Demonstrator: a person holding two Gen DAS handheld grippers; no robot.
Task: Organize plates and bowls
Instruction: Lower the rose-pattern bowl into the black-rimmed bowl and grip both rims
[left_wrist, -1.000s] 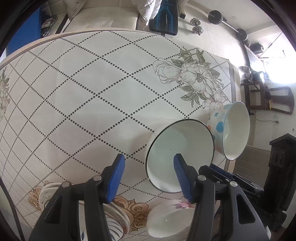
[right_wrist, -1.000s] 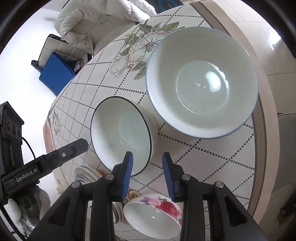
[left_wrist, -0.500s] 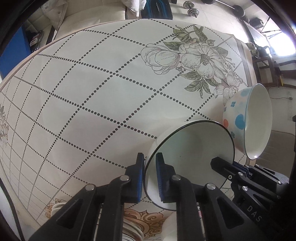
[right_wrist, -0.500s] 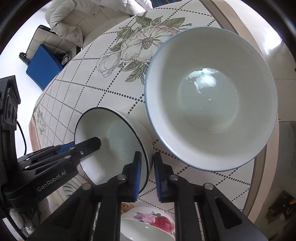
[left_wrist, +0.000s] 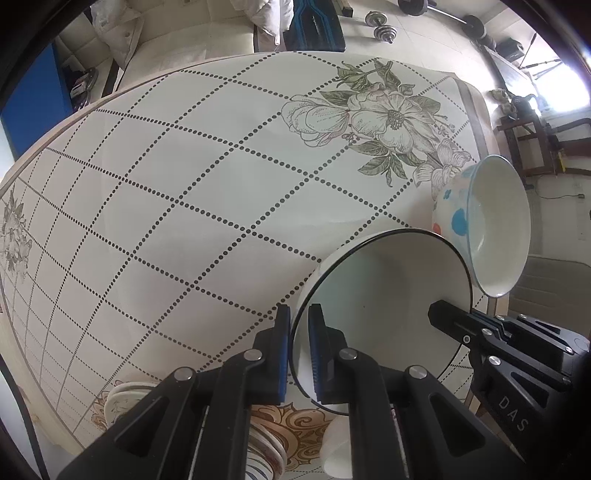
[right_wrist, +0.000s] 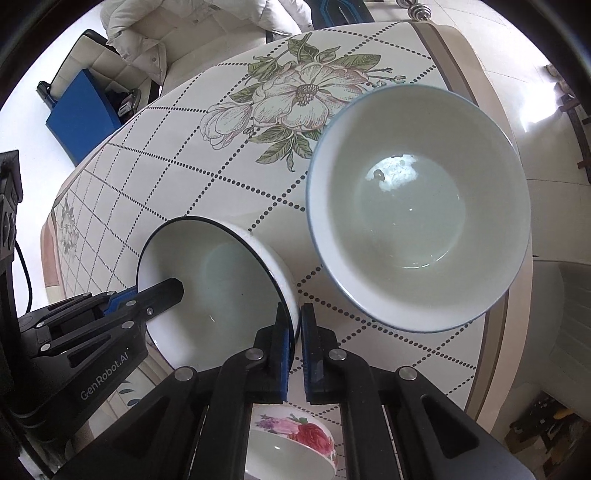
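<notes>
White, flower-printed oilcloth covers the round bench (left_wrist: 192, 206), which spreads ahead of both tools. Ahead and to the right of the right tool (right_wrist: 297, 325) stands the big spotted bowl (right_wrist: 417, 206), blue-rimmed and empty. Between the two tools sits the black-rimmed white bowl (left_wrist: 384, 306): the left tool (left_wrist: 300, 332) is clenched on its near-left rim and the right tool on the opposite rim, one pad inside and one outside each. Beneath the right tool lies a small rose-painted bowl (right_wrist: 295, 443); a stack of plates (left_wrist: 122, 398) shows beneath the left tool. The step looks like a two-handed pickup; next, probably lift level and nest it into the spotted bowl.
</notes>
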